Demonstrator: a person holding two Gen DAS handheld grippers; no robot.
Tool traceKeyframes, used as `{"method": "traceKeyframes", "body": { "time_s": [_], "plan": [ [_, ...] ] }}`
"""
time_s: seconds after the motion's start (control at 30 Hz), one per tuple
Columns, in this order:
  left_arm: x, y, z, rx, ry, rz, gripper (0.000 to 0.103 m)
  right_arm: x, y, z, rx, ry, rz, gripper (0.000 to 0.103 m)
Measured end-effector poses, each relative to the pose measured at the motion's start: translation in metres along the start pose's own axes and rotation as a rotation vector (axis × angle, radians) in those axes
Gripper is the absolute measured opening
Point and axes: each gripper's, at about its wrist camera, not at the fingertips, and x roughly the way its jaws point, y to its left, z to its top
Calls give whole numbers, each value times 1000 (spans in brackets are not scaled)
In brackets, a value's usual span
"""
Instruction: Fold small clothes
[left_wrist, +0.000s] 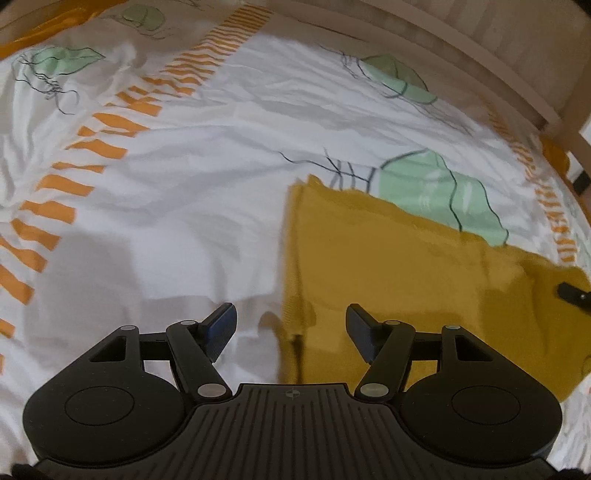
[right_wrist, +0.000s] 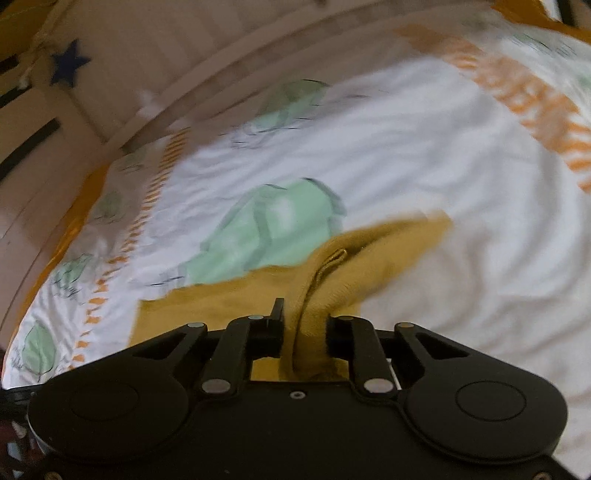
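A: Mustard garment (left_wrist: 406, 280), where does it lie?

B: Spread on the white bedspread (left_wrist: 207, 184), its far edge overlapping a green leaf print (left_wrist: 436, 195) on that cover. One bunched fold of it rises off the bedspread in the right wrist view (right_wrist: 332, 280).

A: What holds that fold?

B: The right gripper (right_wrist: 304, 325). Its fingers are pressed together on the cloth, and the mustard fabric runs between them back toward the camera.

A: And the left gripper (left_wrist: 291, 332)?

B: Its fingers stand wide apart with nothing between them, above the garment's near left edge, where the mustard cloth meets the bedspread. No contact is visible.

A: Anything else near the bedspread?

B: A pale wooden bed frame (left_wrist: 480, 62) curves along its far side. Orange dashed stripes (left_wrist: 110, 122) cross the bedspread to the garment's left. The right wrist view is blurred.
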Motion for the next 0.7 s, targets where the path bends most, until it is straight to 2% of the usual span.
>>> {"method": "traceKeyframes", "body": {
  "time_s": [0.17, 0.37, 0.47, 0.57, 0.6, 0.67, 0.7],
  "plan": [
    [-9, 17, 6, -48, -17, -11, 63, 27, 60, -1, -51, 22, 73, 25],
    [-17, 30, 10, -74, -34, -20, 63, 67, 117, -20, -96, 85, 130, 25],
    [-21, 38, 11, -92, -40, -21, 63, 84, 140, -35, -146, 118, 106, 25],
    [-22, 45, 12, -109, -42, -17, 63, 100, 153, -49, -205, 141, 42, 26],
    [-22, 48, 12, -115, -42, -17, 63, 105, 156, -53, -219, 150, 19, 30],
    [-21, 51, 12, -123, -40, -16, 63, 116, 163, -60, -240, 178, -4, 31],
    [-21, 52, 12, -125, -38, -16, 63, 118, 165, -64, -250, 184, -8, 38]
  ]
}}
